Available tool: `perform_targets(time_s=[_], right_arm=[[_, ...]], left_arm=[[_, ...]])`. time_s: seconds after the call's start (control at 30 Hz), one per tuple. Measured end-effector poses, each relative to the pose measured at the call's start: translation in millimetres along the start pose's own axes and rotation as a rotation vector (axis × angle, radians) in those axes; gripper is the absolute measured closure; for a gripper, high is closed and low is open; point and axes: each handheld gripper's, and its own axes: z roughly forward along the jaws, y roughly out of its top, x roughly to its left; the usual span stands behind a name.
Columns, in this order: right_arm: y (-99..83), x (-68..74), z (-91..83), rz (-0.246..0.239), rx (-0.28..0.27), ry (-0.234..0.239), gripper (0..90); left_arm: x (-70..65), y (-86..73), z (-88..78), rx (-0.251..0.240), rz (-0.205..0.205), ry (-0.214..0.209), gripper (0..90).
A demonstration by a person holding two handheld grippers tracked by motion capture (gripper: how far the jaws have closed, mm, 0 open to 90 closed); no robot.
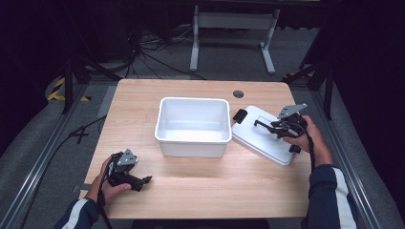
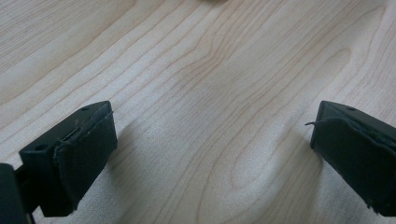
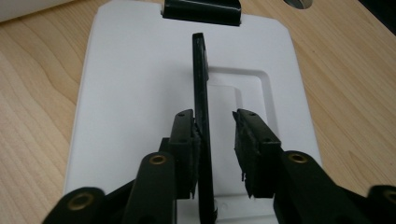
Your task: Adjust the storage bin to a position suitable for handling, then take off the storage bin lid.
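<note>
Landmark: white plastic bin (image 1: pixel 193 125), open and empty, standing mid-table.

Lid: white lid (image 1: pixel 261 135) lies flat on the wooden table (image 1: pixel 215 181), just right of the bin, its near-left edge close to or touching the bin's right wall; cannot tell which. A black latch (image 1: pixel 239 115) sits at the lid end nearest the bin's far right corner. The black carry handle (image 3: pixel 201 88) is swung upright on the lid's top.

Right gripper (image 1: pixel 267 126): over the lid, right of the bin. In the right gripper view its jaws straddle the upright handle. The left pad (image 3: pixel 192 154) touches the handle; the other pad (image 3: pixel 243 149) stands clear of it with a visible gap. Jaws apart, not yet clamped.

Left gripper (image 1: pixel 147 180): in front of the bin, toward its left corner, low over bare wood. Jaws wide apart, nothing between them.

Step in hand, as judged: taking hold of the lid by its handle, presumably to close the bin.

Next move calls for: closing the jaws squarely on the handle, then lifting level and carrying left over the bin's rim. The handle pivots, so the lid may swing; the left gripper could steady the bin.
</note>
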Motion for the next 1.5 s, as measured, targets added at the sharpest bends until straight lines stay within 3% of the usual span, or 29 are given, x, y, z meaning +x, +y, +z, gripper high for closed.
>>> perform_targets(time_s=[0.2,0.43,0.67,0.93,1.1,1.5], right_arm=[[10.3,5.5,-5.0,0.025,-0.02,-0.006,55.3],[17.8,12.4,-13.2,0.026,-0.033,-0.008,49.5],[16.7,17.7,-17.8,0.076,-0.024,-0.028,39.6],[17.2,24.6,-27.0,0.101,-0.055,-0.053,37.6],[14.9,31.1,-32.0,0.078,-0.062,-0.063,37.0],[7.0,41.1,-50.5,0.071,-0.083,-0.079,34.4]], left_arm=[[-0.1,-0.3,-0.1,-0.001,-0.001,-0.002,1.0],[0.5,0.0,-0.2,0.001,0.004,-0.004,0.9],[0.8,0.0,0.8,-0.006,0.008,-0.005,0.6],[0.5,-0.2,0.7,-0.007,0.005,-0.003,0.7],[0.6,0.1,0.0,0.001,0.006,-0.006,0.7],[0.1,-0.3,-0.3,0.002,0.001,-0.001,0.7]])
